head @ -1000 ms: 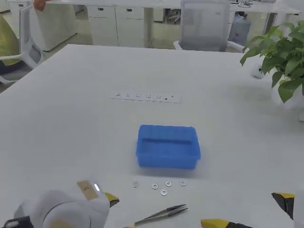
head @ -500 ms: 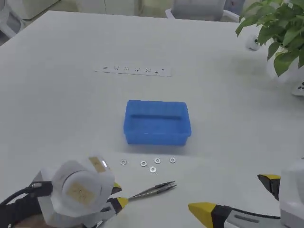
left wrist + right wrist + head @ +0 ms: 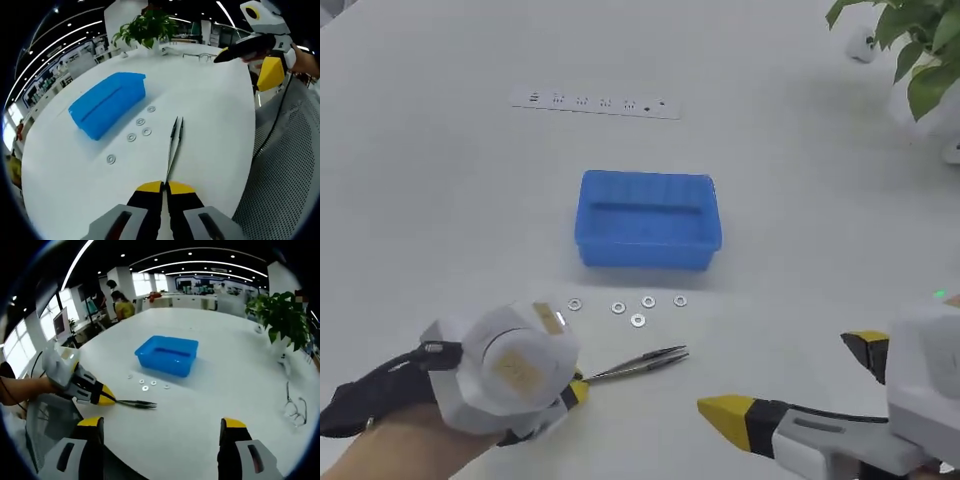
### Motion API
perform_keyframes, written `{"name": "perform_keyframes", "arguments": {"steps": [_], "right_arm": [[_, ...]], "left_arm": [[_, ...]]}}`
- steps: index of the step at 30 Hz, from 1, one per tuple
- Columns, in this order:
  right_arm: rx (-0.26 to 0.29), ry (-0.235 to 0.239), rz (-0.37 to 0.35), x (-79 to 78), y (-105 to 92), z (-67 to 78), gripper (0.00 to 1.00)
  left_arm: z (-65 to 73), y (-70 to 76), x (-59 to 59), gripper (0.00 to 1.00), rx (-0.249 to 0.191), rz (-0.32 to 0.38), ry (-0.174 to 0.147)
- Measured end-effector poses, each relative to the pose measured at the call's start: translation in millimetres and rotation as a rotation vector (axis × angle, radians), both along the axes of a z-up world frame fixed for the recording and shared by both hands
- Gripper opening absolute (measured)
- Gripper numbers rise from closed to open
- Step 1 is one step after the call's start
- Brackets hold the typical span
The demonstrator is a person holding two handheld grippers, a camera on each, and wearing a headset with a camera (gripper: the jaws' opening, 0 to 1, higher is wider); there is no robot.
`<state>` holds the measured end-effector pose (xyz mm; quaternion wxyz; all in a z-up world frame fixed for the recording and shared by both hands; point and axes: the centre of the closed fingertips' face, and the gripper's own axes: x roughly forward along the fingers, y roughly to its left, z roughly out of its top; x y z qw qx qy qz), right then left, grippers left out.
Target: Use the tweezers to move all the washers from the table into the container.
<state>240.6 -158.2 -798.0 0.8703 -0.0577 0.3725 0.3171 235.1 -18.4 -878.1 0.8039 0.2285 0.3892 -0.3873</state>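
The rear end of the tweezers (image 3: 173,145) is clamped between the closed jaws of the left gripper (image 3: 165,189). Five washers (image 3: 638,320) are scattered on the table (image 3: 800,200), near the blue container (image 3: 648,220). The right gripper (image 3: 162,423) is held wide open, empty.

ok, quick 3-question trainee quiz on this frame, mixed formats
1. True or false: the left gripper is shut on the rear end of the tweezers.
2. How many washers lie on the table?
3. Where are the washers relative to the blue container? A) inside it B) on the table between it and the tweezers C) stacked on its rim

Key: 1 true; 2 five; 3 B
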Motion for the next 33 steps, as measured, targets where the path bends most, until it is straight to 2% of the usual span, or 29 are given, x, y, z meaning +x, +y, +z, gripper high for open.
{"name": "perform_keyframes", "arguments": {"steps": [3, 7, 10, 13, 15, 17, 20, 22, 25, 27, 29, 30, 33], "right_arm": [[-0.011, -0.008, 0.027, -1.3, 5.7, -0.8, 0.94], [0.004, 0.004, 0.076, -5.8, 17.7, -0.7, 0.89], [0.005, 0.007, 0.138, -10.6, 28.4, -2.0, 0.79], [-0.001, 0.029, 0.225, -19.0, 39.7, -8.2, 0.65], [-0.019, 0.03, 0.261, -21.5, 43.2, -13.1, 0.6], [-0.036, 0.01, 0.317, -23.3, 48.9, -15.5, 0.55], [-0.083, -0.02, 0.398, -23.5, 54.7, -18.5, 0.44], [-0.097, -0.03, 0.449, -23.9, 60.9, -19.9, 0.35], [-0.131, -0.089, 0.523, -16.1, 70.0, -17.4, 0.24], [-0.125, -0.111, 0.547, -12.4, 77.5, -13.6, 0.18], [-0.139, -0.131, 0.62, -12.4, 84.9, -13.0, 0.14], [-0.15, -0.147, 0.643, -11.1, 87.1, -12.9, 0.12], [-0.141, -0.171, 0.696, -10.7, 96.0, -9.9, 0.05]], "left_arm": [[-0.3, -2.9, -5.0, 0.0, 0.005, -0.034, 0.008], [8.1, -5.4, -9.5, 0.0, 0.018, -0.064, -0.008], [20.0, -8.3, -11.3, 0.0, 0.002, -0.056, -0.008], [35.2, -11.9, -10.8, 0.0, -0.004, -0.066, -0.047], [44.1, -14.9, -11.1, 0.0, -0.012, -0.072, -0.06], [56.1, -20.8, -11.0, 0.0, -0.039, -0.075, -0.071], [75.3, -31.1, -9.7, 0.0, -0.086, -0.08, -0.109], [82.2, -35.4, -9.8, 0.0, -0.091, -0.083, -0.117], [88.6, -41.6, -10.7, 0.0, -0.097, -0.102, -0.128], [91.7, -44.7, -11.8, 0.0, -0.095, -0.123, -0.138], [93.5, -46.5, -13.0, 0.0, -0.089, -0.146, -0.145], [93.9, -46.4, -12.4, 0.0, -0.086, -0.149, -0.149], [98.4, -46.9, -11.5, 0.0, -0.087, -0.159, -0.152]]}}
